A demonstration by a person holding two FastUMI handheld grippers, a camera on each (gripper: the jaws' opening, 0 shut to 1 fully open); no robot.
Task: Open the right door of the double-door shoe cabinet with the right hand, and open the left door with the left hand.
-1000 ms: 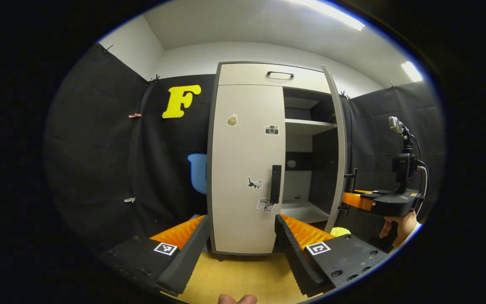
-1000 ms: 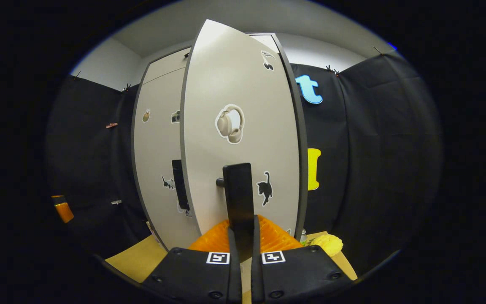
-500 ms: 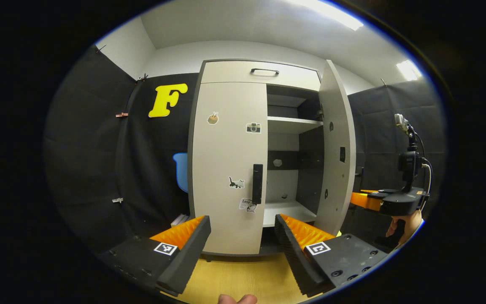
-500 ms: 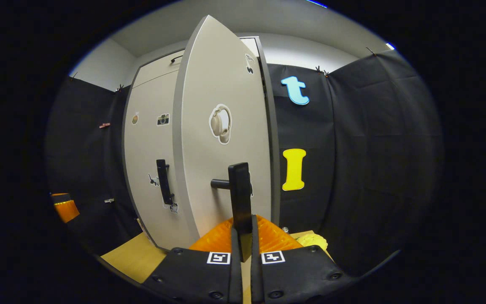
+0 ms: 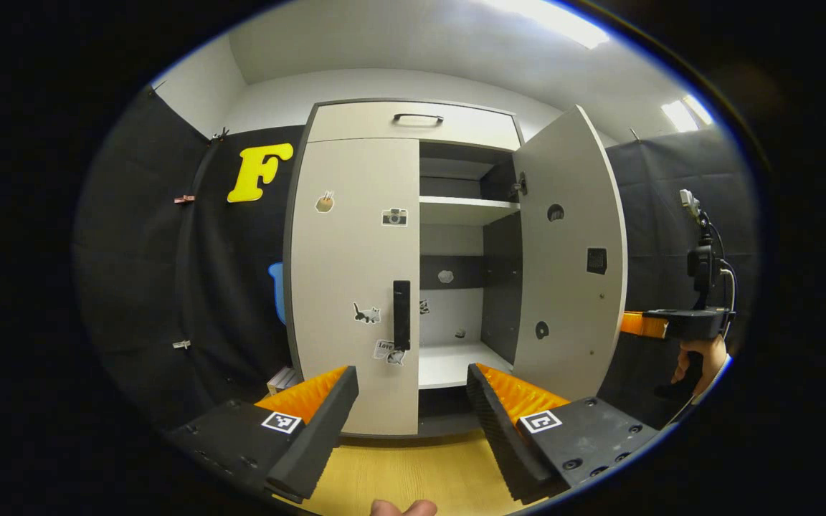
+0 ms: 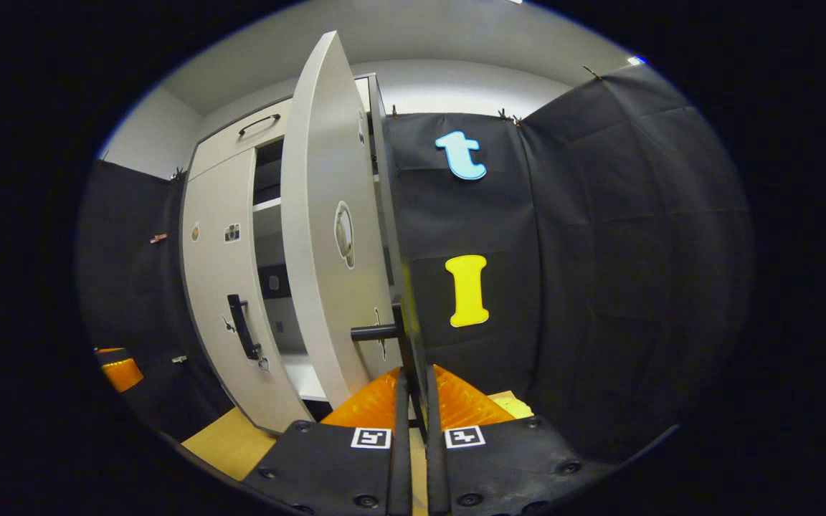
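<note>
The pale shoe cabinet [image 5: 413, 129] stands ahead. Its left door [image 5: 352, 287] is closed, with a black vertical handle [image 5: 401, 315] at its inner edge. Its right door [image 5: 571, 265] is swung wide, baring the shelves [image 5: 463, 209]. My left gripper [image 5: 409, 373] is open and holds nothing, a short way in front of the left door's handle. In the right gripper view, my right gripper [image 6: 415, 376] is shut on the right door's black handle [image 6: 407, 337]; the right door [image 6: 320, 236] shows nearly edge-on. A hand [image 5: 700, 358] holds the right gripper [image 5: 671, 324] beyond the open door.
A drawer with a dark handle [image 5: 417, 117] tops the cabinet. The cabinet stands on a yellow wooden floor [image 5: 413, 473]. Black cloth walls [image 6: 599, 251] close in on both sides. A yellow object [image 6: 517, 407] lies low by the right wall. The left gripper [image 6: 119, 369] shows at the left edge.
The right door has swung from partly open to wide open, pulled by my right gripper on its handle. My left gripper stayed open and the cabinet shifted left in its view.
</note>
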